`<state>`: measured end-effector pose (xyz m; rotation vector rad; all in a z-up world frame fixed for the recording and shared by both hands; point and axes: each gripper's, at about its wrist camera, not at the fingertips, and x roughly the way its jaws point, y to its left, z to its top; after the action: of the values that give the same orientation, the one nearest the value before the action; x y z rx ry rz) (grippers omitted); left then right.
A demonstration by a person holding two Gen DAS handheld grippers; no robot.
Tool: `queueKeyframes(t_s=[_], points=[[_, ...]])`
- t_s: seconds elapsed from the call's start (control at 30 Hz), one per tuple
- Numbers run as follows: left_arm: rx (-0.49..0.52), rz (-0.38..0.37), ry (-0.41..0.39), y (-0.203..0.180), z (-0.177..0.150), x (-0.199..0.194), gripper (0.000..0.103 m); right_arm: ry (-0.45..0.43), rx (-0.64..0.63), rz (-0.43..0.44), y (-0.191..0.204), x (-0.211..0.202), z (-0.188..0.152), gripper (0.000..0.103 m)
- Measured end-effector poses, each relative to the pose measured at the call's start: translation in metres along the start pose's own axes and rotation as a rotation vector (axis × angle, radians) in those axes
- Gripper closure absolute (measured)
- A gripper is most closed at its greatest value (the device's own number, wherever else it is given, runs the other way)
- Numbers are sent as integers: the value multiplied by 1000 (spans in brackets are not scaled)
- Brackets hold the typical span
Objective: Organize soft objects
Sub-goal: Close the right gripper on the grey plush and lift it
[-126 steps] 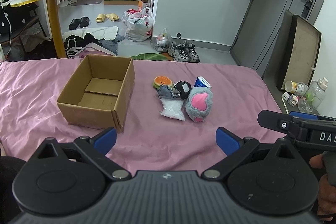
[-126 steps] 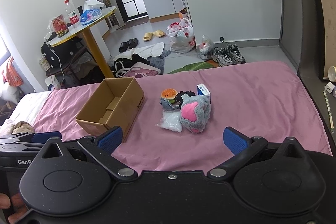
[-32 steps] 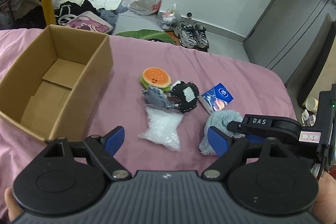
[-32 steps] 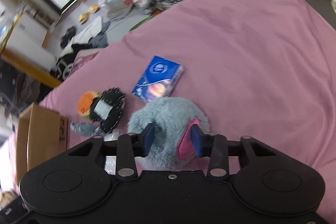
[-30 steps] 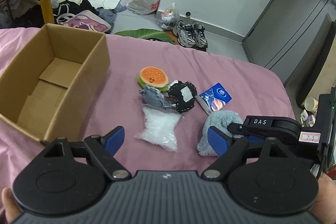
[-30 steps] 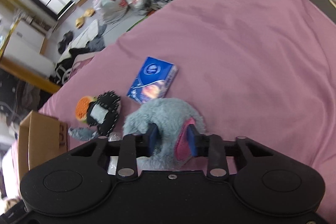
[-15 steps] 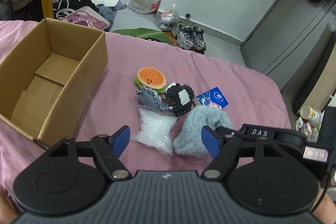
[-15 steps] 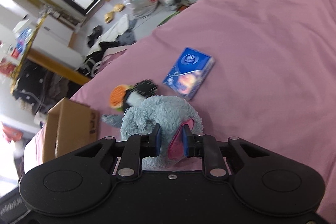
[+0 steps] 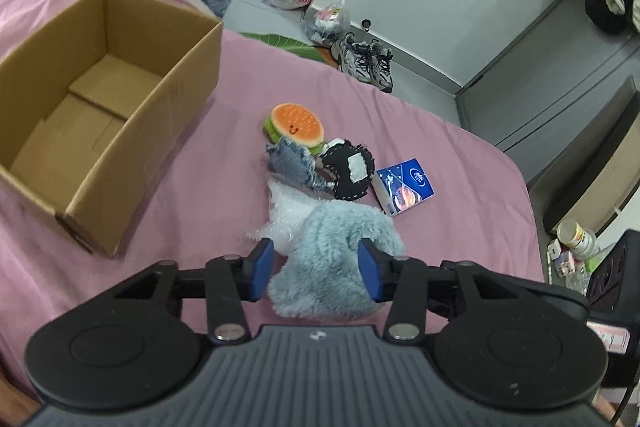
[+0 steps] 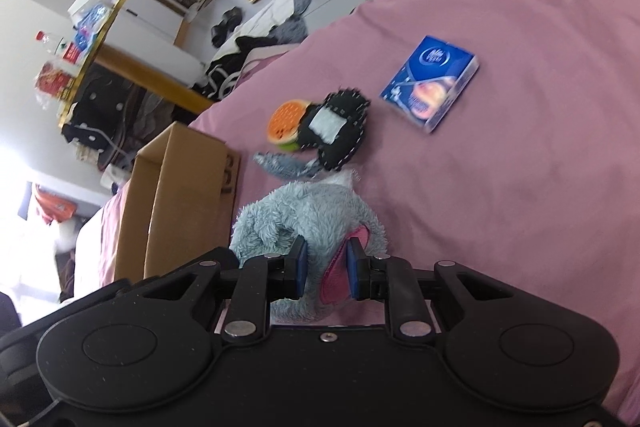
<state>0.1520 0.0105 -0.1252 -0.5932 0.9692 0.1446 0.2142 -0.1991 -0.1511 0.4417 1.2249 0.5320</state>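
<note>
The right claw (image 10: 323,269) is pinched nearly closed on the grey plush toy (image 10: 308,219), one pad on the fur and the other against its pink patch, and the toy looks lifted slightly above the pink bed (image 10: 520,147), though I cannot tell for certain that it is clear of the sheet. The left claw (image 9: 316,269) stands partly open with its blue pads either side of the same toy, close to the fur; whether they press it cannot be told. What matters for the coming move is that the open cardboard box (image 9: 100,115) lies to the left of the held toy, near but apart, its long axis running away from the cameras, empty and mouth up. So the carry should go leftward and over the near wall. Beyond the toy, the burger plush (image 9: 297,125), the black patch plush (image 9: 352,173), the denim scrap (image 9: 294,161) and a clear bag (image 9: 286,213) cluster together, with the blue packet (image 9: 406,187) just beside them
</note>
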Motion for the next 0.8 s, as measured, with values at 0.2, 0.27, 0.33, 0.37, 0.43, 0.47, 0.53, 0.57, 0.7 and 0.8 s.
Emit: queueKeyframes(t_s=[0.2, 0.27, 0.33, 0.37, 0.43, 0.47, 0.53, 0.57, 0.7, 0.8], points=[[-49, -5, 15, 8, -1, 5, 68, 19, -35, 24, 8, 2, -5, 83], [-68, -5, 31, 11, -3, 8, 69, 24, -44, 23, 11, 4, -6, 83], [-71, -2, 36, 14, -5, 11, 70, 26, -57, 14, 12, 4, -8, 83], [-76, 0, 39, 15, -6, 13, 71, 29, -61, 12, 13, 5, -8, 83], [-90, 3, 50, 18, -8, 16, 73, 35, -69, 1, 14, 7, -9, 83], [-100, 3, 53, 20, -9, 17, 73, 38, -74, -3, 15, 7, -11, 83], [-103, 4, 54, 22, -11, 19, 74, 45, -84, -13, 15, 8, -11, 83], [-105, 3, 56, 23, -12, 20, 75, 47, -85, -18, 15, 9, -11, 83], [-113, 1, 61, 26, -16, 24, 76, 52, -92, -32, 14, 10, -12, 83], [-108, -2, 52, 24, -17, 22, 78, 45, -104, -33, 17, 8, -13, 83]])
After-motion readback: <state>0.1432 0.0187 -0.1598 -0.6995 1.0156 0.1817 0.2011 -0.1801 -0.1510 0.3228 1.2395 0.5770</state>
